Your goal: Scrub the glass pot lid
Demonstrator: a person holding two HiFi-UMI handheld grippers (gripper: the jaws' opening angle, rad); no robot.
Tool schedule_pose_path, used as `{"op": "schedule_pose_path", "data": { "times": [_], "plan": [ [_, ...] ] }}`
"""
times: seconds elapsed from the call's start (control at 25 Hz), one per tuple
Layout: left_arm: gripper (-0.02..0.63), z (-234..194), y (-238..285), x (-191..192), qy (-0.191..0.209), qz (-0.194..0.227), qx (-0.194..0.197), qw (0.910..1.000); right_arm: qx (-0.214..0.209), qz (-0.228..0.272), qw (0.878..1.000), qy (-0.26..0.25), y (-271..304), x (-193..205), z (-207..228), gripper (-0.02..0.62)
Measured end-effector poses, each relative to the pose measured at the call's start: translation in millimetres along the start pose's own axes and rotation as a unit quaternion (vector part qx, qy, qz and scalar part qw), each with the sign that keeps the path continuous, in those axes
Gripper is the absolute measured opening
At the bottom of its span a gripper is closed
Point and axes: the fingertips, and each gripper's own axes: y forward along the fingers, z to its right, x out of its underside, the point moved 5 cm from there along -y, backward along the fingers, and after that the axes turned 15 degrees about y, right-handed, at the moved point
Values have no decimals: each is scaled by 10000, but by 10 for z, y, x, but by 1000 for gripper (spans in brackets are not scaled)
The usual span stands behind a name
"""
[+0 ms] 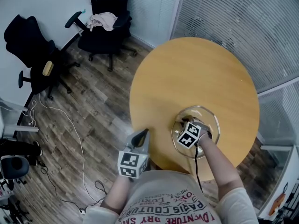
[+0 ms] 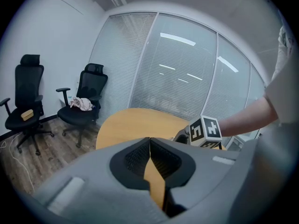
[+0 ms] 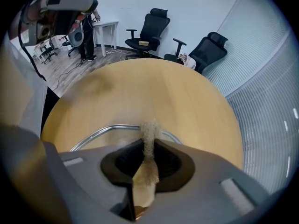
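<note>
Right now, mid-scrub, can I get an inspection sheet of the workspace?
Surface: round wooden table, holding only the lid.
Job's things: glass pot lid lies flat near the table's near edge; beige scrub pad is over it.
Clutter: nothing seen on the table.
Grippers: right gripper is shut on the scrub pad, above the lid; left gripper is shut with nothing in it, by the table's near-left edge.
Cables: white cable trails across the floor; black cord runs along the right forearm.
Surroundings: black office chairs, one with a cloth on it; a wall of blinds.
</note>
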Motion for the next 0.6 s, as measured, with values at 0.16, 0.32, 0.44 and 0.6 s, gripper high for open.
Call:
{"op": "schedule_pose_path", "data": {
  "times": [0.16, 0.32, 0.44, 0.6],
  "plan": [
    [8, 52, -70, 39, 25, -10, 5, 10000, -16, 78, 9996, -279, -46, 56, -194, 66],
    [8, 71, -99, 33, 3, -23, -27, 10000, -184, 141, 9989, -419, -110, 63, -321, 66],
    [8, 89, -121, 56, 3, -46, -4, 10000, -303, 186, 9980, -526, -150, 97, -441, 66],
    [8, 155, -161, 110, -6, -77, 27, 10000, -307, 324, 9968, -667, -208, 204, -585, 66]
  ]
}}
